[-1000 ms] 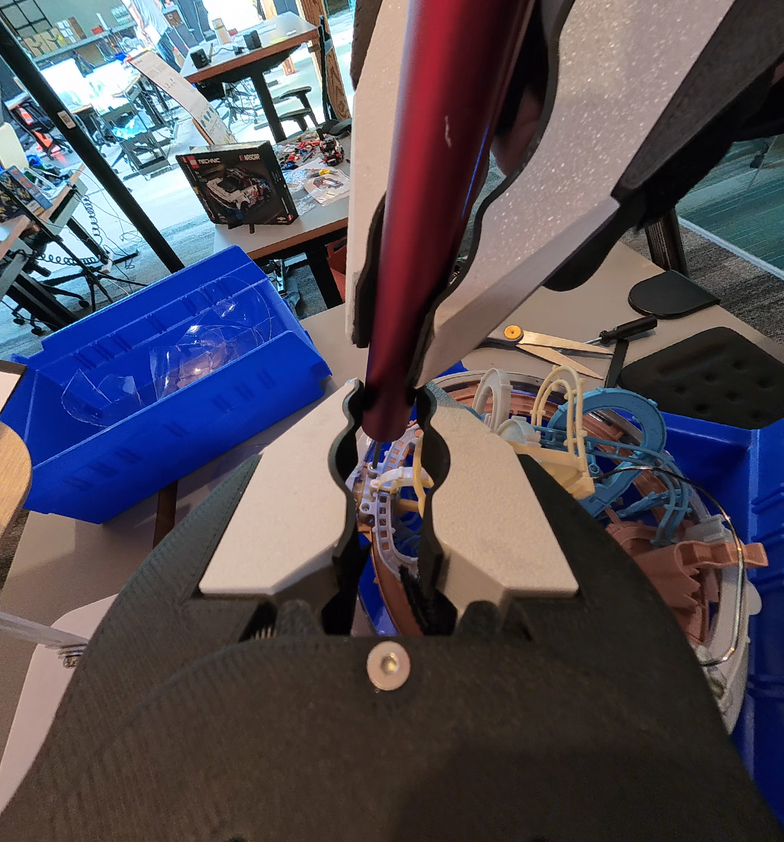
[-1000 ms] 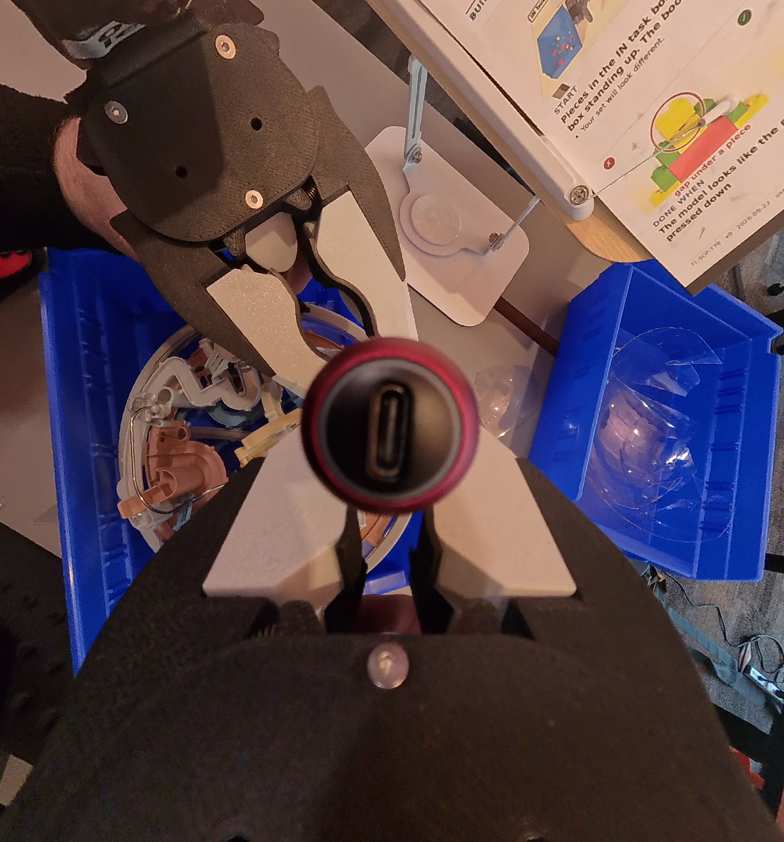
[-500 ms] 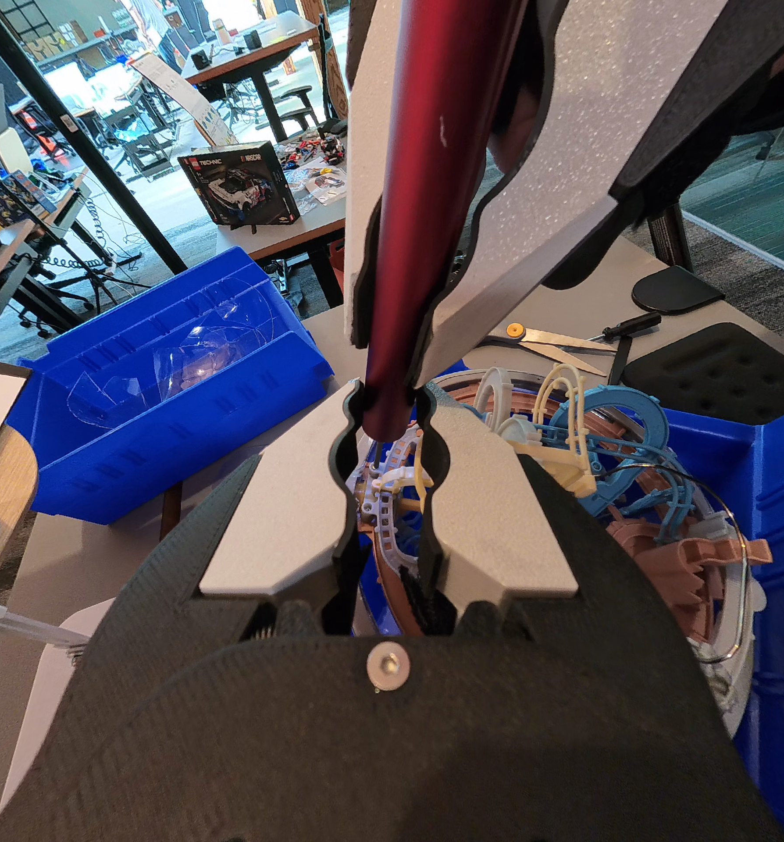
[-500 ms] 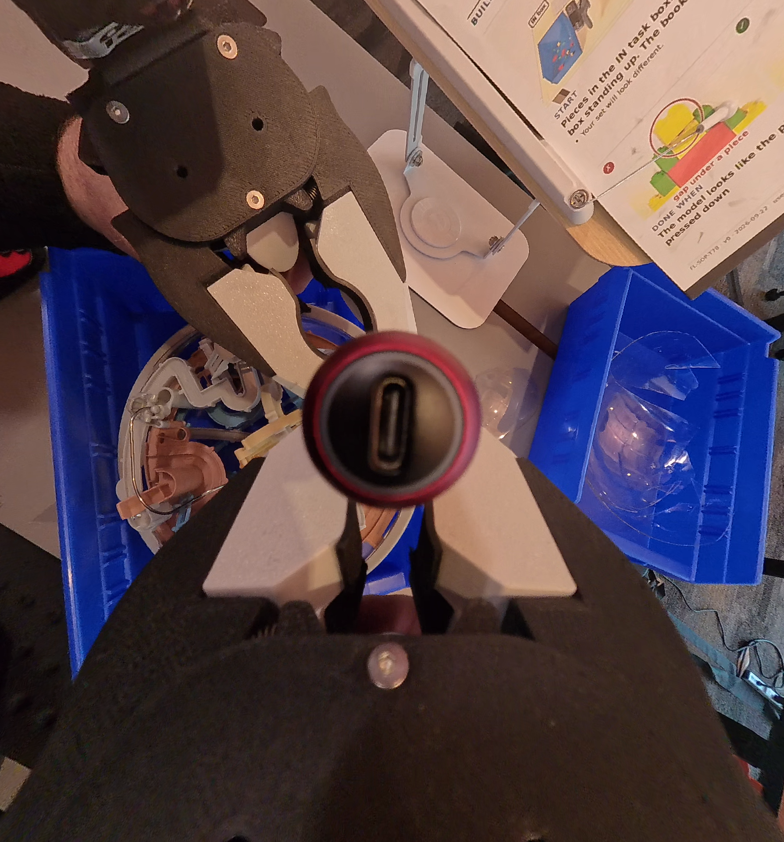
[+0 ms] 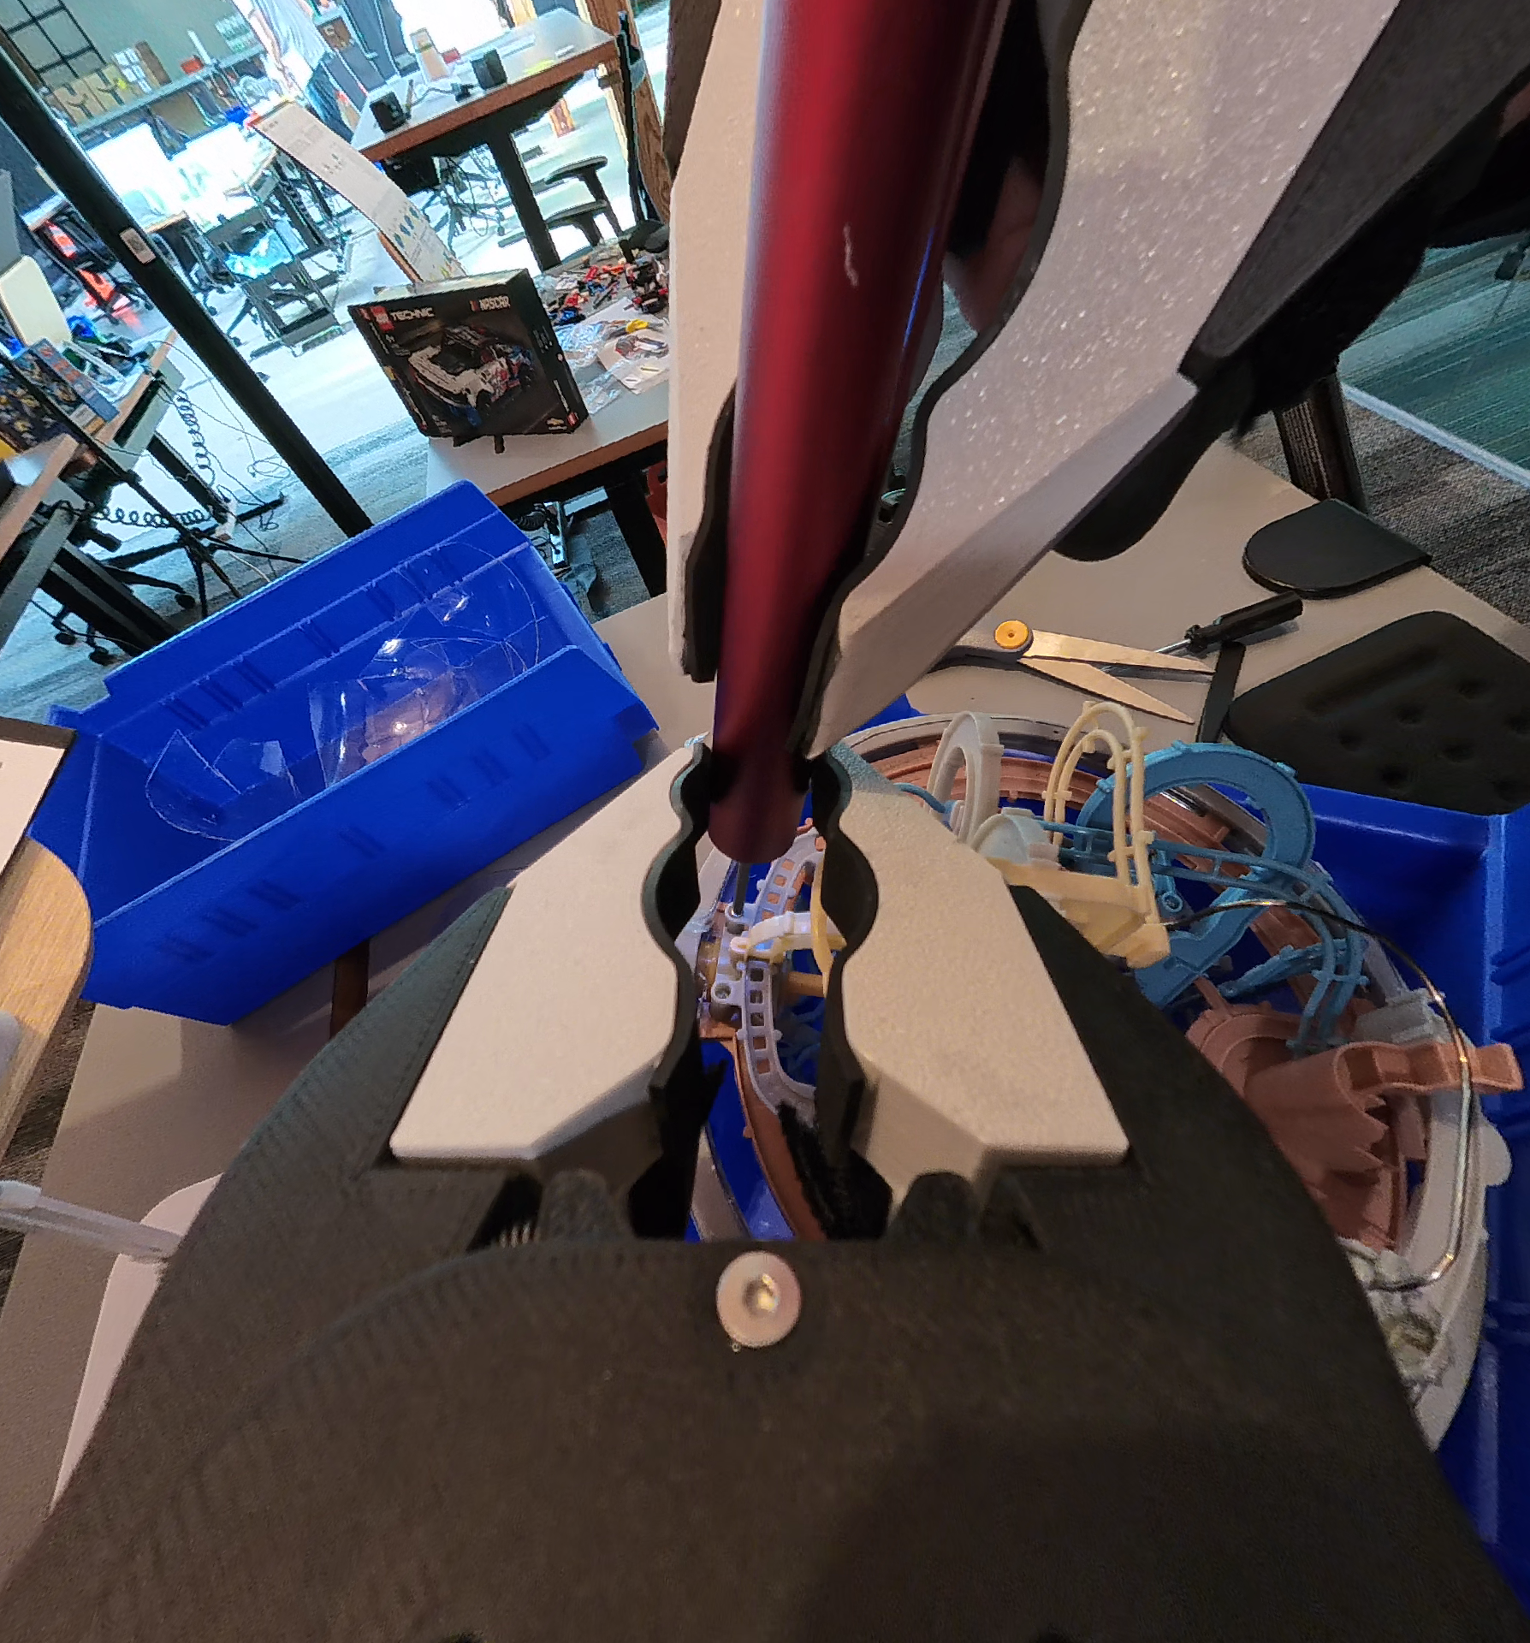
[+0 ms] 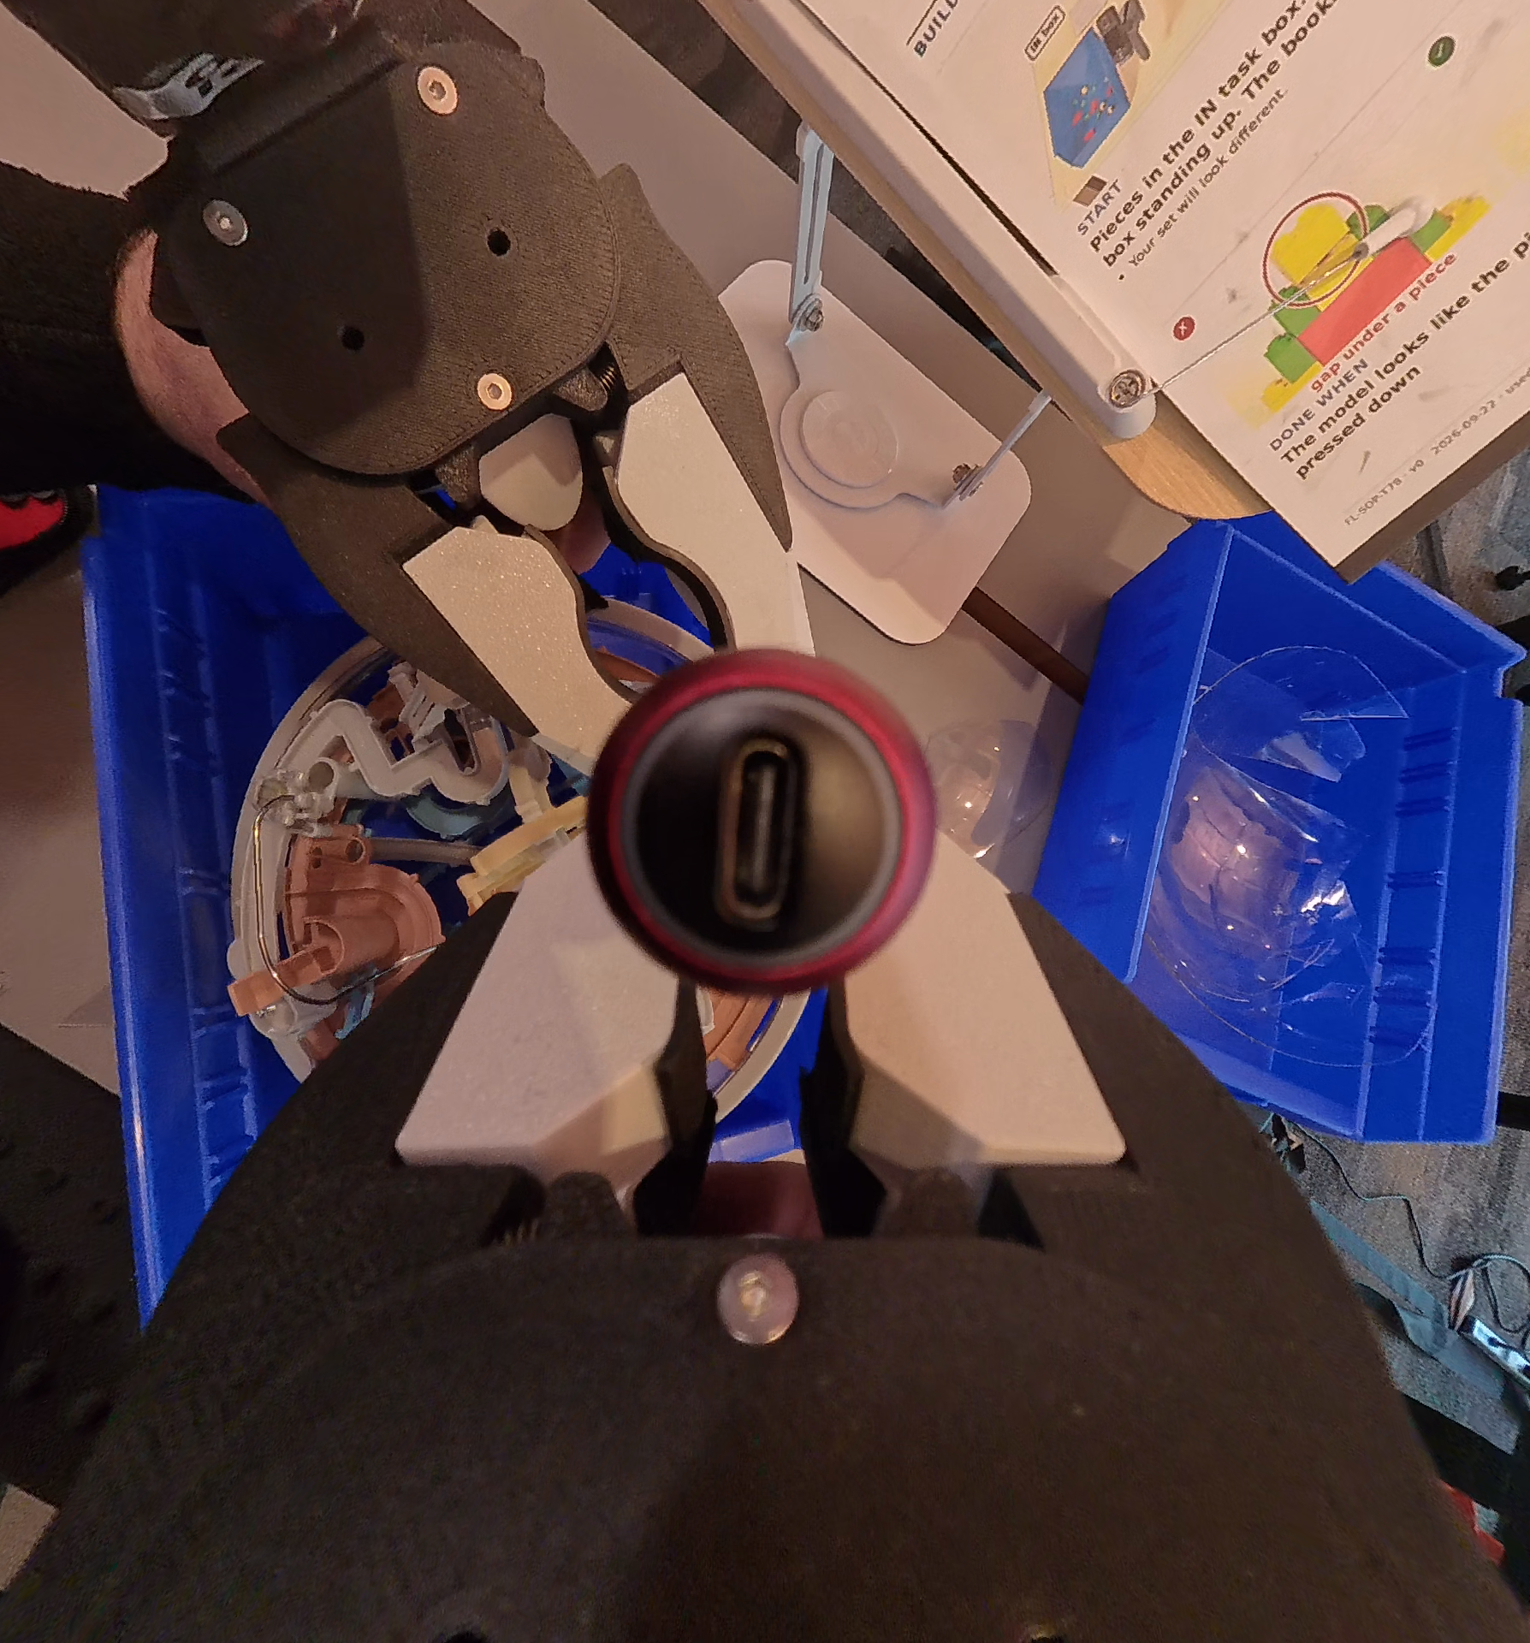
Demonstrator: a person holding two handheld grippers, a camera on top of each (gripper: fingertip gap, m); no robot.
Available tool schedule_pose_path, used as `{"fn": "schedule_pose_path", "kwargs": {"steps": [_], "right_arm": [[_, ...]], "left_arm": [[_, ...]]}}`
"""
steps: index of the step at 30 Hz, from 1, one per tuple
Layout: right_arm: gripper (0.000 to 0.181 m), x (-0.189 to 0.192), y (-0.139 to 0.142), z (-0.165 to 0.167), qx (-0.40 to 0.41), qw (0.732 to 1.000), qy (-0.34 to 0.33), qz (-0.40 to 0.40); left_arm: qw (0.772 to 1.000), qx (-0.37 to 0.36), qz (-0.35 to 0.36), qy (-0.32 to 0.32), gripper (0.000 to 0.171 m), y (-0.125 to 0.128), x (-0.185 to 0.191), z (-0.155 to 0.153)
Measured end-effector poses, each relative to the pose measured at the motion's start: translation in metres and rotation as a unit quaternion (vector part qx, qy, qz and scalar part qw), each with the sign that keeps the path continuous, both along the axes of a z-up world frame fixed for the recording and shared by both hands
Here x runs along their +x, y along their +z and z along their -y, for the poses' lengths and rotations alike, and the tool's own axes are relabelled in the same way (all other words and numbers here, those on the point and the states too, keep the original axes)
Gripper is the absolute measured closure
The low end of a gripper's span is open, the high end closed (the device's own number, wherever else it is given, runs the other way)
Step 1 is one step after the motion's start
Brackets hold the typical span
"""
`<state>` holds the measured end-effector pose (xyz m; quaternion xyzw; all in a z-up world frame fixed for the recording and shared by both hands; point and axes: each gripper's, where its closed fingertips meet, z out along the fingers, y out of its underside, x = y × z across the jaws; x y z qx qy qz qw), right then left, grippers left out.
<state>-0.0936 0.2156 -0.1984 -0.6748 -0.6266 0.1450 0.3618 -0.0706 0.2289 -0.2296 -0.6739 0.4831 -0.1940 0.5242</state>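
My right gripper [image 6: 757, 889] is shut on a red electric screwdriver [image 6: 757, 818], seen end-on with its charging port toward the camera. In the left wrist view the screwdriver [image 5: 815, 356] stands almost upright, its thin bit touching a round grey-rimmed assembly [image 5: 1188, 933] of blue, cream and brown plastic tracks. The assembly lies in a blue bin [image 5: 1526, 978]. My left gripper [image 5: 757, 782] is shut around the screwdriver's lower end, just below the right gripper [image 5: 766, 685]. The left gripper [image 6: 681, 658] also shows from above, over the assembly [image 6: 344, 871].
A second blue bin [image 5: 344, 800] holding clear plastic domes stands beside the first; it also shows in the right wrist view [image 6: 1277, 845]. Scissors [image 5: 1090, 649], a black screwdriver [image 5: 1241, 618] and a black pad [image 5: 1437, 711] lie behind. An instruction board [image 6: 1277, 222] stands on a white base [image 6: 904, 498]. My left and right fingertips are right by each other.
Both grippers keep their hold on the screwdriver. The views have shifted only very slightly.
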Motion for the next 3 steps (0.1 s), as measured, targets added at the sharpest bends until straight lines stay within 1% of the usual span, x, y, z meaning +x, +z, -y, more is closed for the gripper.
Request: {"fn": "schedule_pose_path", "kwargs": {"steps": [1,3], "right_arm": [[0.162,0.0000,0.0001,-0.0001,-0.001,1.000,0.000,-0.001],[0.162,0.0001,-0.0001,-0.0004,-0.001,1.000,0.000,-0.001]], "left_arm": [[1.000,0.001,0.001,0.000,0.151,0.0002,0.0000,-0.0002],[1.000,0.000,0.000,0.000,0.151,-0.0001,0.0000,-0.0005]]}}
